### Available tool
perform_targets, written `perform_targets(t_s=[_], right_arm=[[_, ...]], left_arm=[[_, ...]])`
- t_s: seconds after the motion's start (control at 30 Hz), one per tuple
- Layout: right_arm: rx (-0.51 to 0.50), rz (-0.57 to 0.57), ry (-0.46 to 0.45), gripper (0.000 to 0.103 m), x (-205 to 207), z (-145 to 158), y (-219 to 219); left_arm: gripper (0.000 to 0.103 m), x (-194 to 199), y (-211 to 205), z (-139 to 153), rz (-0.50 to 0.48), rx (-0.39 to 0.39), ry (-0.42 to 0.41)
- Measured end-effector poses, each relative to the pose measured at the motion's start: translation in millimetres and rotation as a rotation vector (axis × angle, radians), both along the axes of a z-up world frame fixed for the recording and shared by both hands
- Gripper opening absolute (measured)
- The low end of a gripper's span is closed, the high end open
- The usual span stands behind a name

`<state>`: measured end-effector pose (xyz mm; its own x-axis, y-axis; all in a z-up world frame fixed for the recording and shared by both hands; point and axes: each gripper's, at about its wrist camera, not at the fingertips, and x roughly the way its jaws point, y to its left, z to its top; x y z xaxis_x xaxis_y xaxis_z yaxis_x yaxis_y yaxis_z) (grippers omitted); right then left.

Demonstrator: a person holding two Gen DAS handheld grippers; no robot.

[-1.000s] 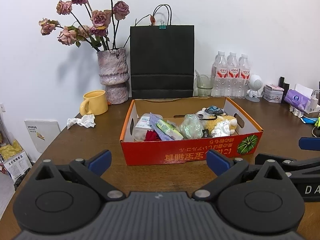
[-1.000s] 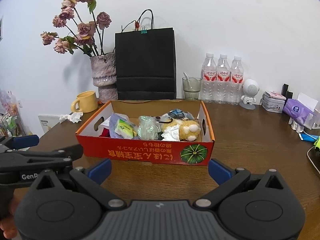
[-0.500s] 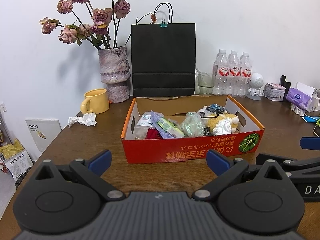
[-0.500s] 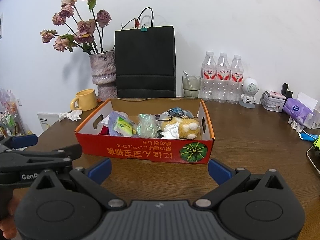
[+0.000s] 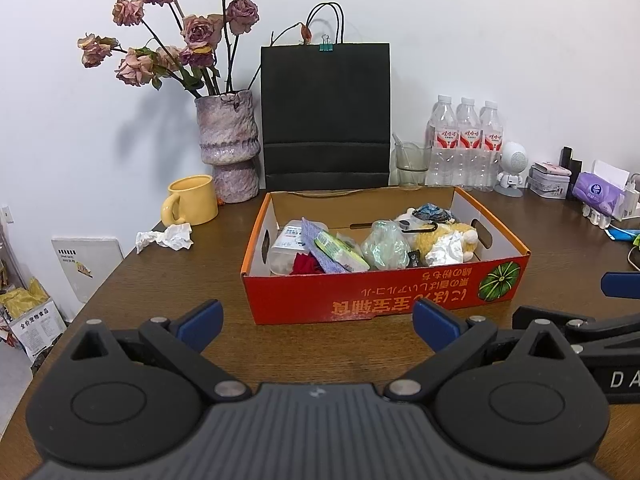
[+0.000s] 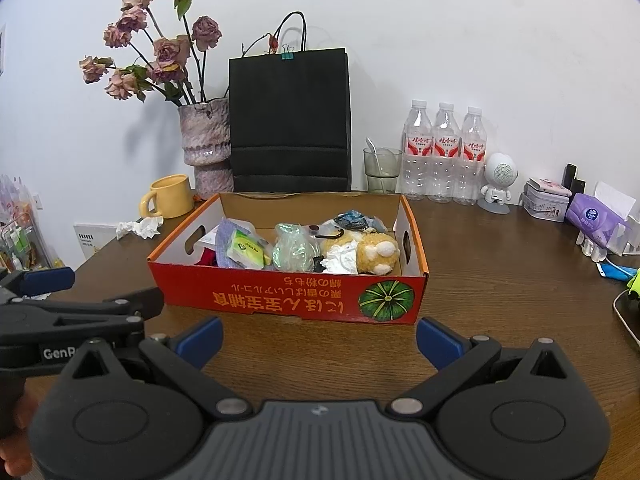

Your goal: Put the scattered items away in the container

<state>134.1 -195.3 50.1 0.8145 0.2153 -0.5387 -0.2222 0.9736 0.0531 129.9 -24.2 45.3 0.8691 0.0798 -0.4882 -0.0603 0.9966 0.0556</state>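
Observation:
A red cardboard box sits mid-table and holds several items: a plush toy, a green plastic bag, a snack packet, a clear container and crumpled paper. A crumpled white tissue lies on the table left of the box, by the yellow mug. My left gripper is open and empty, in front of the box. My right gripper is open and empty, also in front of the box.
Behind the box stand a vase of dried roses, a black paper bag, a glass and three water bottles. A small white robot figure, tins and a tissue pack sit at the far right.
Both grippers have drawn back and risen slightly; the box looks a little lower and farther in both views. Both stay open and empty.

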Motion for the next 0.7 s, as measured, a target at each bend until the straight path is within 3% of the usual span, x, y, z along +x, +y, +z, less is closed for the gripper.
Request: perform_targets(t_s=[0.7], right_arm=[[0.001,0.0,0.004,0.103,-0.5,-4.6,0.3]], left_arm=[[0.103,0.3,2.3,-2.4,-0.009,-0.015,-0.005]])
